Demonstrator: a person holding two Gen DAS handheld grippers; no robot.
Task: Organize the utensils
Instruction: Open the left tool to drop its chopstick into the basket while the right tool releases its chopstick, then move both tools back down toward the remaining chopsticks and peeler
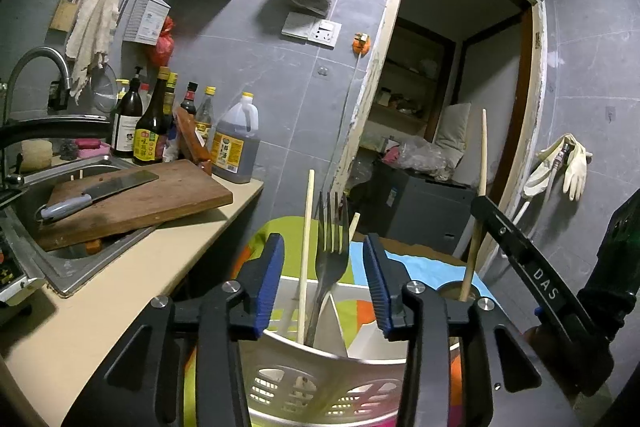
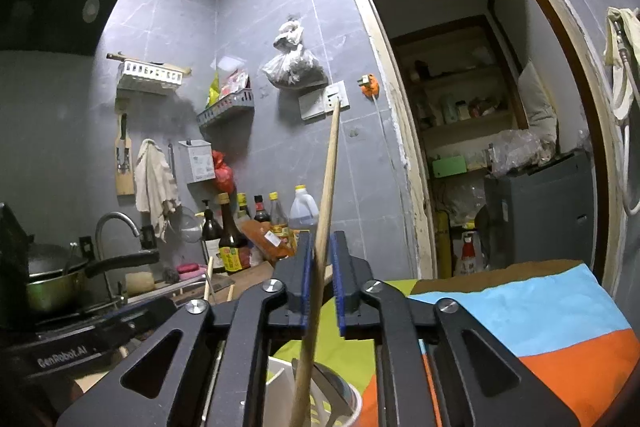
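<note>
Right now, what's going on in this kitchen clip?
A person is sorting utensils with two handheld grippers. The left gripper is open, and a metal fork stands between its fingers, untouched, in a white slotted holder beside a pale chopstick. The right gripper has its fingers close around a long wooden stick that leans down into the holder; whether they press on it is unclear. A cleaver lies on the cutting board over the sink.
</note>
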